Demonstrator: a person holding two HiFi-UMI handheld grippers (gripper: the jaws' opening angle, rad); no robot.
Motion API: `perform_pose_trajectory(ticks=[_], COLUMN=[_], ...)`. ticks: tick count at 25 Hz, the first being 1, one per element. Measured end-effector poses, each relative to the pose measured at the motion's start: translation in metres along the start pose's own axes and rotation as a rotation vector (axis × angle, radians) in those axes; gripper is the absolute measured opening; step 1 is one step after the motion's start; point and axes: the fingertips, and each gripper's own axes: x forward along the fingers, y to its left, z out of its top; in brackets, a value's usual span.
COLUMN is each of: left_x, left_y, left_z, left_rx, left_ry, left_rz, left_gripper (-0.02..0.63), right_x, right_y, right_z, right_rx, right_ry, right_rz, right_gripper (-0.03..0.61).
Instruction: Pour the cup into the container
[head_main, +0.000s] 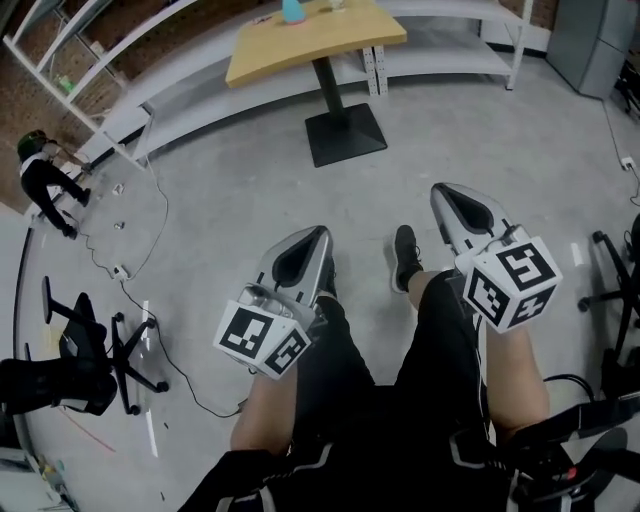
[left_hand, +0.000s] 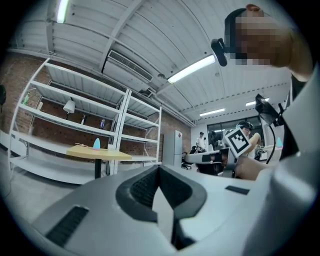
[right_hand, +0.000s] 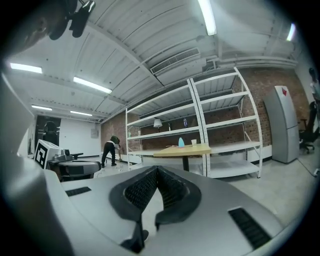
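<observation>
Far ahead stands a wooden table (head_main: 300, 45) with a light-blue container (head_main: 292, 10) and a small white cup (right_hand: 194, 142) on it. The right gripper view also shows the blue container (right_hand: 181, 142), and the left gripper view shows it (left_hand: 96, 144) small and distant. My left gripper (head_main: 318, 235) rests over the person's left thigh, jaws shut with nothing between them (left_hand: 159, 169). The right gripper (head_main: 441, 192) lies over the right thigh, also shut and empty (right_hand: 158, 170). Both point toward the table and are well short of it.
White shelving (head_main: 120, 60) runs along the brick wall behind the table. A black office chair (head_main: 90, 350) and a floor cable (head_main: 150, 300) lie at the left, another chair (head_main: 610, 285) at the right. A person (head_main: 45, 180) bends down at the far left. A grey cabinet (right_hand: 280, 125) stands at the right.
</observation>
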Motion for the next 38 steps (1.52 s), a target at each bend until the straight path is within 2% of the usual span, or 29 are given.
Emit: perform_pose_trajectory(ticks=[8, 12, 22, 28, 32, 38], left_x=[-0.094, -0.145, -0.236, -0.285, -0.305, -0.332], left_y=[-0.101, -0.135, -0.215, -0.242, -0.263, -0.276], left_z=[-0.01, -0.012, -0.008, 0.001, 0.011, 0.007], left_rx=[-0.005, -0.008, 0.0, 0.029, 0.022, 0.011], left_ry=[0.009, 0.003, -0.008, -0.004, -0.017, -0.021], left_rz=[-0.006, 0.009, 0.003, 0.035, 0.016, 0.011], left_gripper=[0.002, 0.002, 0.002, 0.002, 0.002, 0.002], right_x=[-0.119, -0.163, -0.269, -0.319, -0.35, -0.371], right_y=[0.066, 0.106, 0.168, 0.2, 0.213, 0.235], right_z=[-0.019, -0.022, -0.029, -0.034, -0.033, -0.041], right_rx=[-0.02, -0.046, -0.071, -0.094, -0.083, -0.094], right_ry=[-0.001, 0.004, 0.001, -0.02, -0.038, -0.013], right_rz=[0.016, 0.043, 0.027, -0.003, -0.009, -0.014], right_gripper=[0.002, 0.002, 0.002, 0.002, 0.002, 0.002])
